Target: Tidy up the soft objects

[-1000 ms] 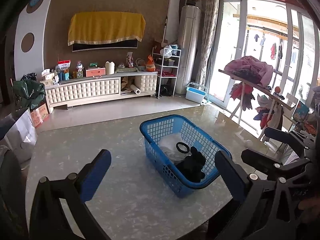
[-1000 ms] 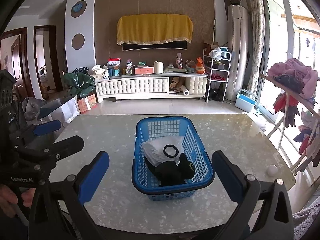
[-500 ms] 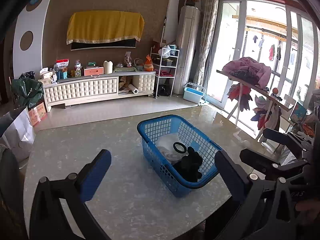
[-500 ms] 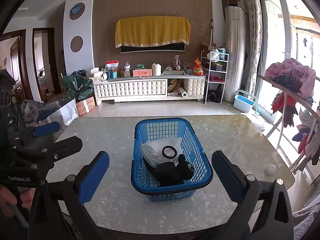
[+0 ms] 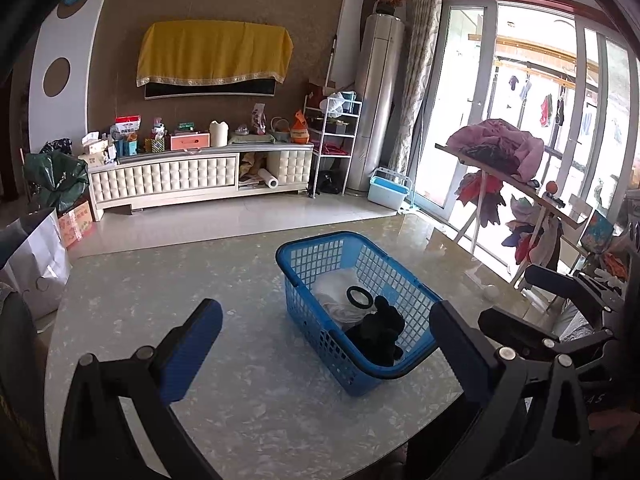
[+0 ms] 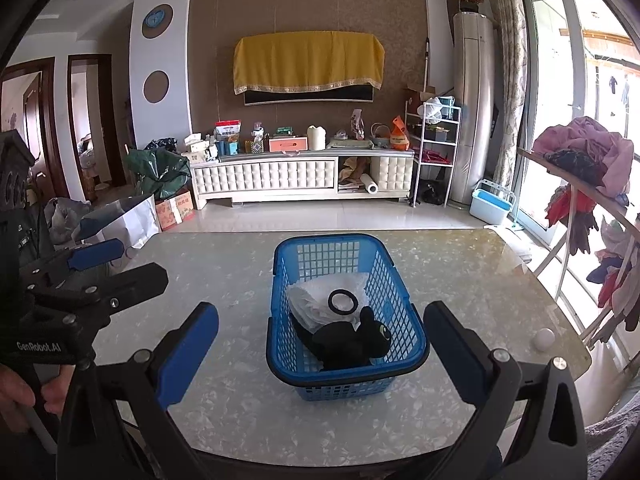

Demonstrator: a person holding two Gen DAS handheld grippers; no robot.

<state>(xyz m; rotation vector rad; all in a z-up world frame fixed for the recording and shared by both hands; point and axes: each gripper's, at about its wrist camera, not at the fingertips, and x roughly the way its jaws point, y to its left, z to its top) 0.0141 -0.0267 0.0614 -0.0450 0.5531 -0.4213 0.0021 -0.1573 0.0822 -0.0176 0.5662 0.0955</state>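
marble table [image 6: 224,392] | on it: blue basket [image 6: 408,344], small white ball [image 6: 545,337]

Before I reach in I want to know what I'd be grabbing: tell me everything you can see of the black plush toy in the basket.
The black plush toy looks soft and fuzzy, all black, with a round pale-ringed eye and ear-like nubs on its head. It lies on its side in the near end of the blue basket, head toward the right wall, resting partly on the white cloth. A black ring lies on that cloth just behind it. Neither gripper touches it.
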